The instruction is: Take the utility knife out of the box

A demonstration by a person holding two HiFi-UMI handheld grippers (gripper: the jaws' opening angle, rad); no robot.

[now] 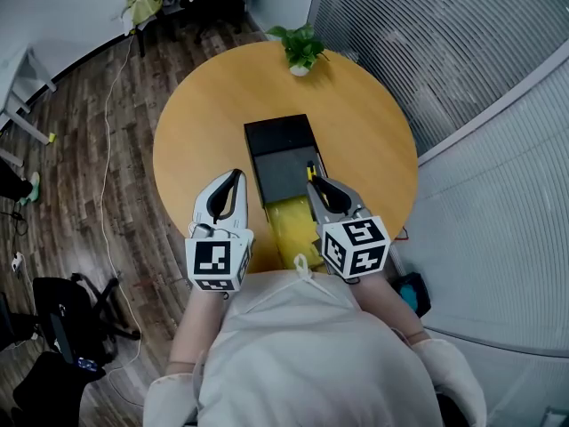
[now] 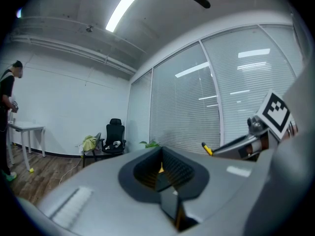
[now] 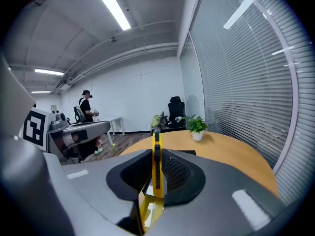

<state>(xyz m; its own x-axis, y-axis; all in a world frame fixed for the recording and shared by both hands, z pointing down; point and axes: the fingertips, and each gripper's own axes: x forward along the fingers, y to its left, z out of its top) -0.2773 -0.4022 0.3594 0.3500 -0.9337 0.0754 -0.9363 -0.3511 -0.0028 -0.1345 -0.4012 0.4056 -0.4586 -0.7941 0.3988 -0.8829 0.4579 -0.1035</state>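
Note:
A yellow utility knife (image 3: 156, 160) with a black slider stands edge-up between the pads of my right gripper (image 3: 156, 170), which is shut on it. In the head view the knife's tip (image 1: 310, 169) sticks out ahead of the right gripper (image 1: 314, 185), over the open box. The box shows a black part (image 1: 278, 135) farther out, a grey inside (image 1: 286, 176) and a yellow part (image 1: 296, 228) near me. My left gripper (image 1: 236, 177) hangs beside the box's left edge, jaws together and nothing in them; its pads (image 2: 173, 170) meet in its own view.
The box lies on a round wooden table (image 1: 204, 123) with a small potted plant (image 1: 300, 50) at its far edge. Glass walls with blinds run along the right. A black office chair (image 2: 114, 136), a white desk and a standing person (image 3: 86, 109) are in the background.

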